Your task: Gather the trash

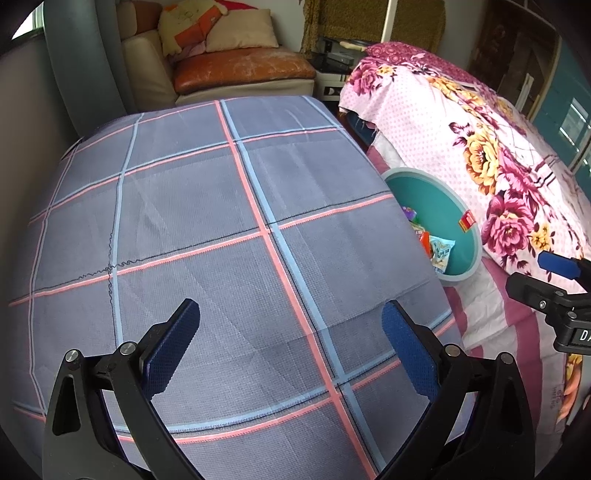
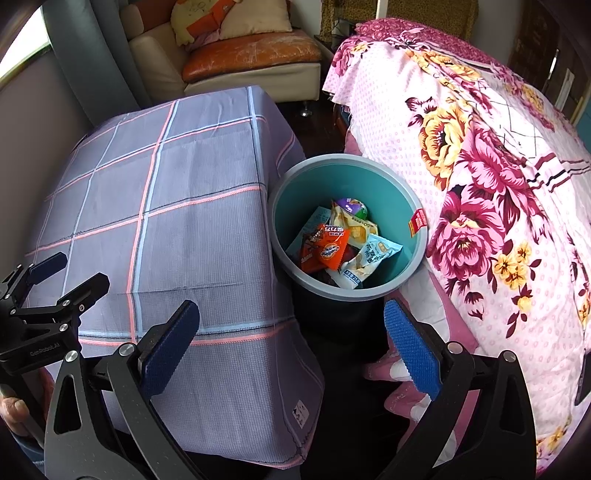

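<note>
While hovering over the plaid tablecloth, left gripper gaping wide, grasping nothing. Right gripper likewise spread apart, holding nothing, hanging just above the bin. Snack wrappers lying piled inside the bin, wedged between the covered table and the floral bedspread. Red label sticking to the bin's inner wall.

Worktop: covered in grey checked cloth.
Bed: pink floral cover, right.
Sofa: worn orange seat, cushions.
Window: daylight, left.
</note>
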`<action>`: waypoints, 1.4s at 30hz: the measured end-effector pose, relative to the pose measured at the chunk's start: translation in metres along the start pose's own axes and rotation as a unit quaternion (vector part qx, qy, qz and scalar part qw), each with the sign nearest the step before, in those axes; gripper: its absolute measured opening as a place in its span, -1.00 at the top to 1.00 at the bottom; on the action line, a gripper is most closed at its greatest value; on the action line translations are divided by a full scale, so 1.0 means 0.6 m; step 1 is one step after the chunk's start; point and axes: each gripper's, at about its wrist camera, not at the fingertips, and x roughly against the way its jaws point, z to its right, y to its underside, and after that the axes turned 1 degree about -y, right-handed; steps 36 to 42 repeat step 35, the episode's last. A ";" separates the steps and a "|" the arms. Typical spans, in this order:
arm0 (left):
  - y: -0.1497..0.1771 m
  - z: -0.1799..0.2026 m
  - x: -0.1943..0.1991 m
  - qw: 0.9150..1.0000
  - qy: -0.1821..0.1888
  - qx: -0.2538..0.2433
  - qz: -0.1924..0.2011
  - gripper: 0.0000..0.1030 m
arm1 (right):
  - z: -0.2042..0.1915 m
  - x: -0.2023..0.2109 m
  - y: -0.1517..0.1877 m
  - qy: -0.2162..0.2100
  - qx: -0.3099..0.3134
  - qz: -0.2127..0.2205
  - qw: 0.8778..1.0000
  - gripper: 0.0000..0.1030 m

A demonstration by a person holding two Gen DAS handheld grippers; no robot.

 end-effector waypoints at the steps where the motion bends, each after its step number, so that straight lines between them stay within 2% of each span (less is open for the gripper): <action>1: 0.000 -0.001 0.000 1.000 0.000 0.000 0.000 -0.92 | 0.000 0.000 -0.002 0.000 0.000 0.000 1.000 -0.87; 42: 0.009 -0.012 -0.001 1.000 -0.010 0.009 -0.014 -0.92 | -0.011 0.004 0.001 0.002 0.003 0.002 1.000 -0.87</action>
